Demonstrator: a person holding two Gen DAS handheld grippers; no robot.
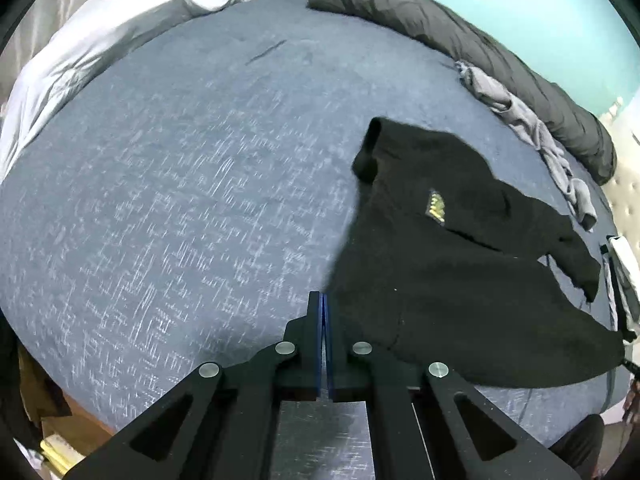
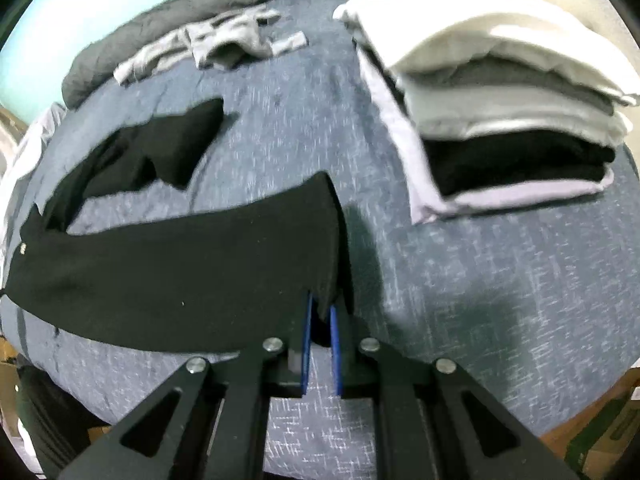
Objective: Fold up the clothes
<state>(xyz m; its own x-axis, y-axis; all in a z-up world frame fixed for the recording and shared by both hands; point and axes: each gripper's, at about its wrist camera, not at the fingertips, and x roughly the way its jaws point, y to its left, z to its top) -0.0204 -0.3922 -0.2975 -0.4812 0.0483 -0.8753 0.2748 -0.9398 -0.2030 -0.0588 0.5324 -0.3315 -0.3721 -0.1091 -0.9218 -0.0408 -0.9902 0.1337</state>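
Note:
A black shirt (image 1: 440,260) with a small yellow chest logo (image 1: 438,206) lies spread on the blue bed cover (image 1: 180,180), a sleeve pointing toward the far side. In the left wrist view, my left gripper (image 1: 323,300) is shut, and the shirt's near left corner runs into its fingertips, slightly raised off the bed. In the right wrist view, the same black shirt (image 2: 180,264) stretches to the left. Its near right corner sits pinched between the blue pads (image 2: 334,328) of my right gripper (image 2: 322,308), which is shut on it.
A stack of folded clothes (image 2: 500,120), white on top and black lower down, sits on the bed to the right. A crumpled grey garment (image 2: 224,44) lies at the far edge beside a dark rolled duvet (image 1: 440,20). Pale bedding (image 1: 100,40) is bunched at the far left.

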